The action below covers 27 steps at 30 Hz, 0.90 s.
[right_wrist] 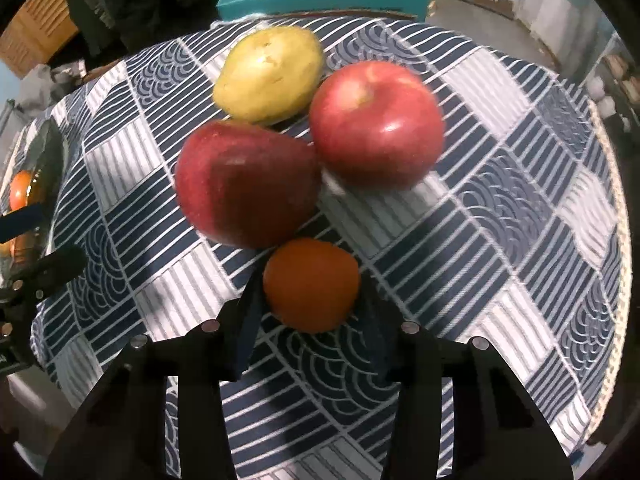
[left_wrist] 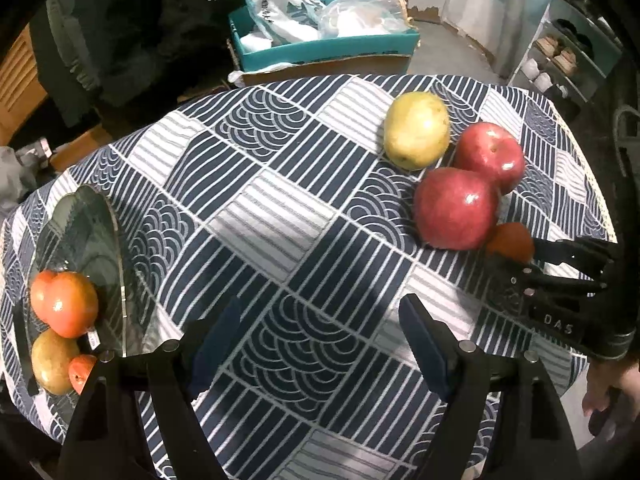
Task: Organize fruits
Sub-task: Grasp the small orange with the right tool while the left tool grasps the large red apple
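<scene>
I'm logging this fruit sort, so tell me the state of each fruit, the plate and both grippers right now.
Small orange fruit: on cloth, between right gripper fingers.
Right gripper: open.
Left gripper: open, empty.
Dark apple: on cloth.
Red apple: on cloth.
Yellow fruit: on cloth.
Glass plate: holds several fruits.

We count on the bench cloth: red apples 2 [right_wrist: 248, 184] [right_wrist: 376, 124] | yellow pear 1 [right_wrist: 270, 74] | small orange fruit 1 [right_wrist: 312, 284] | glass plate 1 [left_wrist: 100, 232] holding 4 fruits | claws 2 [left_wrist: 320, 344] [right_wrist: 312, 316]
</scene>
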{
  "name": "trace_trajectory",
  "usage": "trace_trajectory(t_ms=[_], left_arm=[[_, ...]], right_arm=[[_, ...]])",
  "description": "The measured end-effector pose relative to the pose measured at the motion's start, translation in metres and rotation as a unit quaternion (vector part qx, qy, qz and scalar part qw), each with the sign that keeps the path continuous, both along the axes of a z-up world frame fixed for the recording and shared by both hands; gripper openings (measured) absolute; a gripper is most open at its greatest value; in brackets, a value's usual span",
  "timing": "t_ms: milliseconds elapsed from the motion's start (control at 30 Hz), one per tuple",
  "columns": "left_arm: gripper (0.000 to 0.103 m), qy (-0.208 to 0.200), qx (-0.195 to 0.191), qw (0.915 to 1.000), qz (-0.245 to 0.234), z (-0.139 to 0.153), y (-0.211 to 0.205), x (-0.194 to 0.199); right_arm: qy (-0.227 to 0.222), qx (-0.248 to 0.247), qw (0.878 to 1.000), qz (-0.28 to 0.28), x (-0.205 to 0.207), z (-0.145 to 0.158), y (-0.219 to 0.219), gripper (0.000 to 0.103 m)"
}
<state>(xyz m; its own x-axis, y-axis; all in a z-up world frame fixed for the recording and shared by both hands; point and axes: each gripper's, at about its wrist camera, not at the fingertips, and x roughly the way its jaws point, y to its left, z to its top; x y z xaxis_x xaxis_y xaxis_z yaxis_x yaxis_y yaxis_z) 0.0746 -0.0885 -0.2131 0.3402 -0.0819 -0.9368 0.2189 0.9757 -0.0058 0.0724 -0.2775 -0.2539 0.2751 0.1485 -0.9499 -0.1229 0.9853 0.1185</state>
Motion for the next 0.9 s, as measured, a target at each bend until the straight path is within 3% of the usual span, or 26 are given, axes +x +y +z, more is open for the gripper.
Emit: trace_trajectory(t_ms=[367,900], left_arm=[[0.086,0.015,-0.069,0.9975,0.01,0.006,-0.028,0.014],[0.086,0.017,-0.069,0.9972,-0.02,-0.003,-0.081,0.027]], right_arm=[[-0.032,-0.008,0.998,-0.06,0.004,0.027,-0.049,0.045],[-0.044,-0.043,0.995,-0.077,0.009,0.03,-0.067,0.045]])
